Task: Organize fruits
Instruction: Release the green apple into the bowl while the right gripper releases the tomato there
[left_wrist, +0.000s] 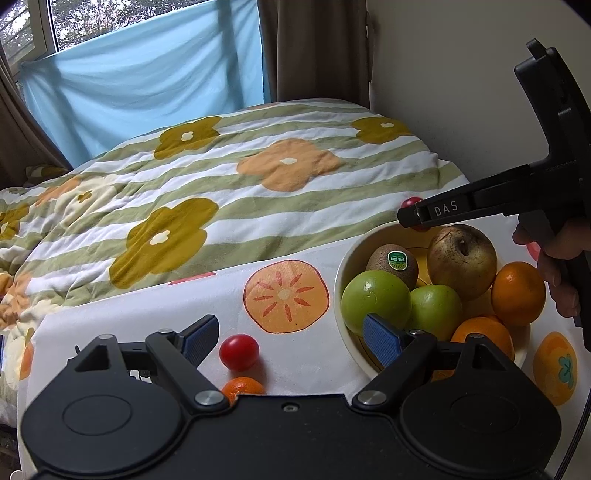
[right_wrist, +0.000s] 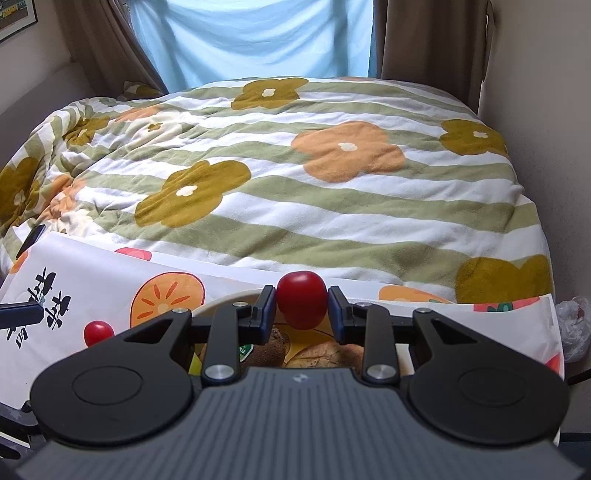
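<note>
A cream bowl (left_wrist: 341, 273) on the fruit-print cloth holds two green apples (left_wrist: 375, 301), a kiwi (left_wrist: 393, 262), a brown pear (left_wrist: 461, 256) and oranges (left_wrist: 517, 291). My right gripper (right_wrist: 302, 301) is shut on a red cherry tomato (right_wrist: 301, 299), held above the bowl's far rim; it shows in the left wrist view (left_wrist: 415, 216) too. My left gripper (left_wrist: 290, 338) is open and empty over the cloth, left of the bowl. A second cherry tomato (left_wrist: 239, 351) and a small orange (left_wrist: 242, 387) lie on the cloth between its fingers.
The table's white cloth (left_wrist: 288, 295) has printed orange fruit. Behind it lies a bed with a striped flower quilt (left_wrist: 221, 177). A wall is on the right, curtains and a blue sheet (left_wrist: 140, 74) at the back. A plastic bag (right_wrist: 572, 325) sits at the right.
</note>
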